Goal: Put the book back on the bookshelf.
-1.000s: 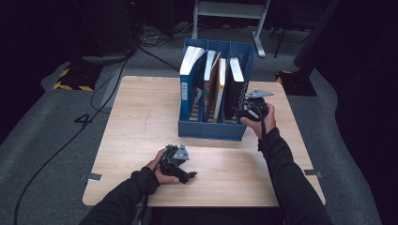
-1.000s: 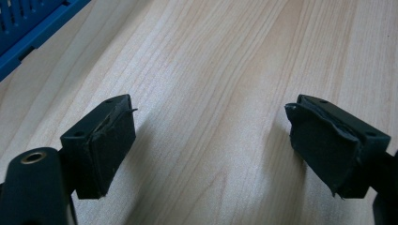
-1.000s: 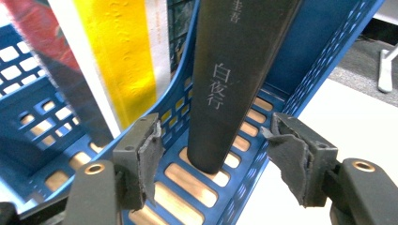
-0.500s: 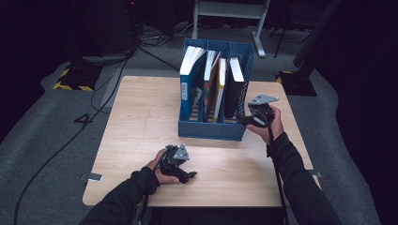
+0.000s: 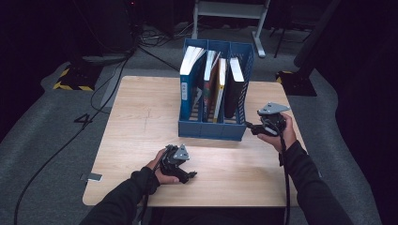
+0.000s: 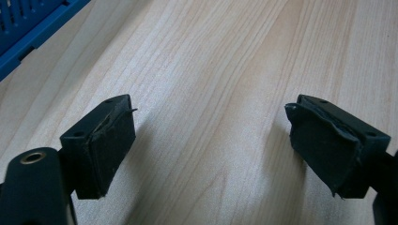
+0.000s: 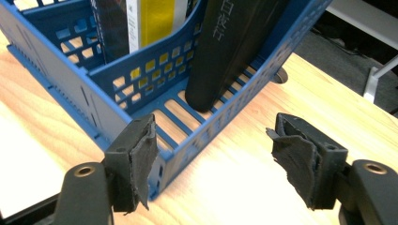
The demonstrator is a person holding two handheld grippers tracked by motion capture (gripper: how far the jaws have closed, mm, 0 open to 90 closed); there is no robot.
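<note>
A blue three-slot file rack (image 5: 211,129) stands on the wooden table (image 5: 141,126) and holds several books. A black book (image 5: 233,89) leans in its right slot; the right gripper view shows that black book (image 7: 230,47) close up. My right gripper (image 5: 253,128) hovers open at the rack's front right corner (image 7: 169,164), jaws wide apart with nothing between them. Near the table's front edge my left gripper (image 5: 190,176) rests low over bare wood, open and empty; its pads (image 6: 110,145) frame only table grain.
The rack's slots hold a white-edged blue book (image 5: 190,75) at left and a yellow-spined book (image 5: 219,89) in the middle. A metal stand (image 5: 227,11) and cables (image 5: 94,79) lie on the floor beyond the table. A small tag (image 5: 91,177) sits at the table's front left corner.
My right gripper has drawn back from the rack's right side toward its front right corner and dropped a little. The left gripper has stayed put.
</note>
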